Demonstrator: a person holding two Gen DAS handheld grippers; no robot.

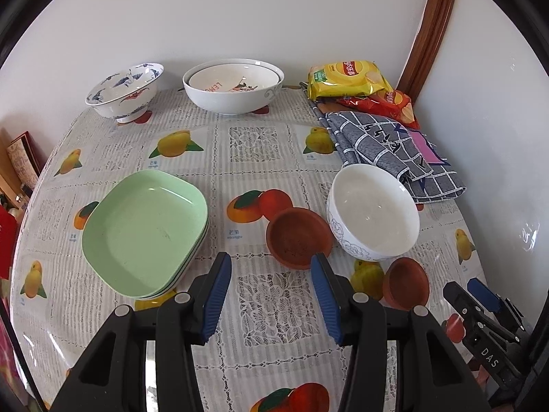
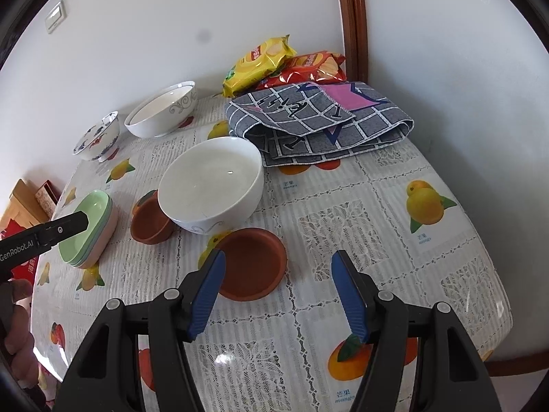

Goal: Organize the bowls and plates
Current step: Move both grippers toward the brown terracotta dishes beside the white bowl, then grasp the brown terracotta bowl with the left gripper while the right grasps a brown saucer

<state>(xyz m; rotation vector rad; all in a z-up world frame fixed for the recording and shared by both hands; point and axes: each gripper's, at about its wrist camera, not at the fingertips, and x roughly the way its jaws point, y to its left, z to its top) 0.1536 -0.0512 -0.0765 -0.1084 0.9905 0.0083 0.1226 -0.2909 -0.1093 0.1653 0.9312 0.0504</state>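
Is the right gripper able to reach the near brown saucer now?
Probably yes. The right gripper stands open and empty just before the brown saucer, with only bare tablecloth beside it; the white bowl sits behind.

I am in a home, at a dining table (image 1: pixel 274 309) pushed into a corner of white walls. Its cover is a lace-pattern tablecloth (image 2: pixel 343 233) printed with mangoes and oranges. At the table's far edge, against the wall, stand a blue-painted bowl (image 1: pixel 125 91) and a large white bowl (image 1: pixel 233 89). In its far right corner lie two crisp packets (image 1: pixel 346 80) and a folded checked cloth (image 1: pixel 387 151), beside a wooden door frame (image 1: pixel 432 34). A light switch (image 2: pixel 55 16) sits on the wall above the table's left side.
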